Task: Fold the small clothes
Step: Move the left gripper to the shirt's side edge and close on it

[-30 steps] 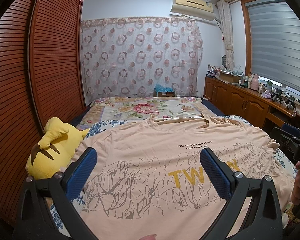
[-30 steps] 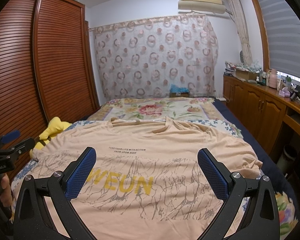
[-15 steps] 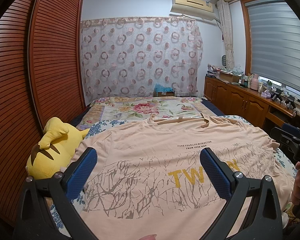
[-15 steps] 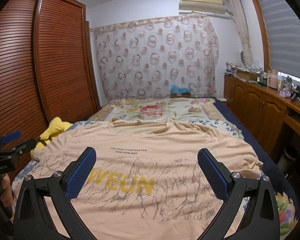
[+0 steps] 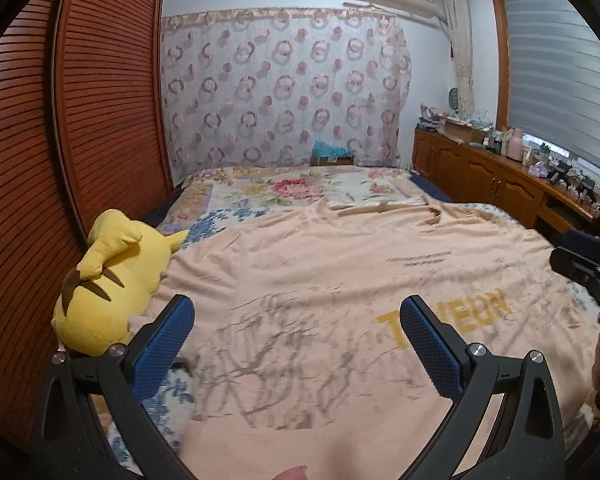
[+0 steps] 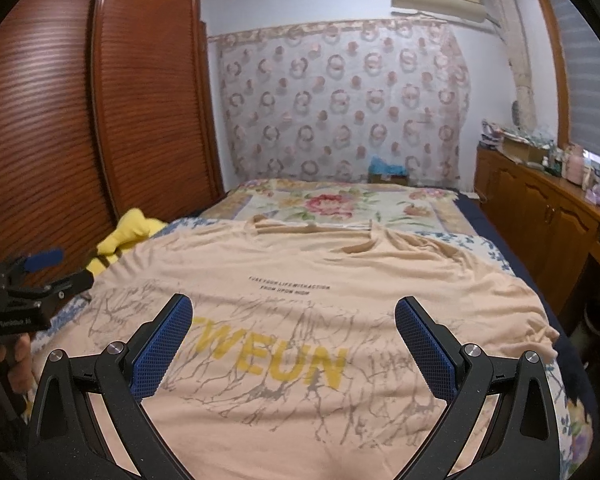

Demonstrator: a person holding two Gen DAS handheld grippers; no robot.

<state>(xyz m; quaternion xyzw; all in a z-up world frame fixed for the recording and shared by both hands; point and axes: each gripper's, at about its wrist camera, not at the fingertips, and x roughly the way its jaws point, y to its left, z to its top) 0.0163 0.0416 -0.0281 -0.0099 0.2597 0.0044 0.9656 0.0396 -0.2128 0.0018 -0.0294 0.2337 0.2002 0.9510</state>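
Observation:
A peach T-shirt (image 5: 320, 280) (image 6: 320, 292) with yellow letters and grey branch print lies spread flat on the bed, collar toward the far end. My left gripper (image 5: 296, 332) hovers open above the shirt's left part, nothing between its blue pads. My right gripper (image 6: 294, 336) hangs open over the yellow lettering, also holding nothing. Each gripper shows at the edge of the other's view: the right one (image 5: 584, 260) held by a hand, the left one (image 6: 32, 288) likewise.
A yellow plush toy (image 5: 108, 276) lies at the bed's left edge beside the shirt. Brown slatted wardrobe doors (image 5: 80, 120) line the left. A wooden cabinet (image 6: 540, 216) with clutter runs along the right. A floral blanket (image 5: 300, 192) covers the far bed.
Both grippers have shifted a little to the left and tilted, so the shirt sits further right in the left wrist view. The shirt has not moved; both grippers stay open.

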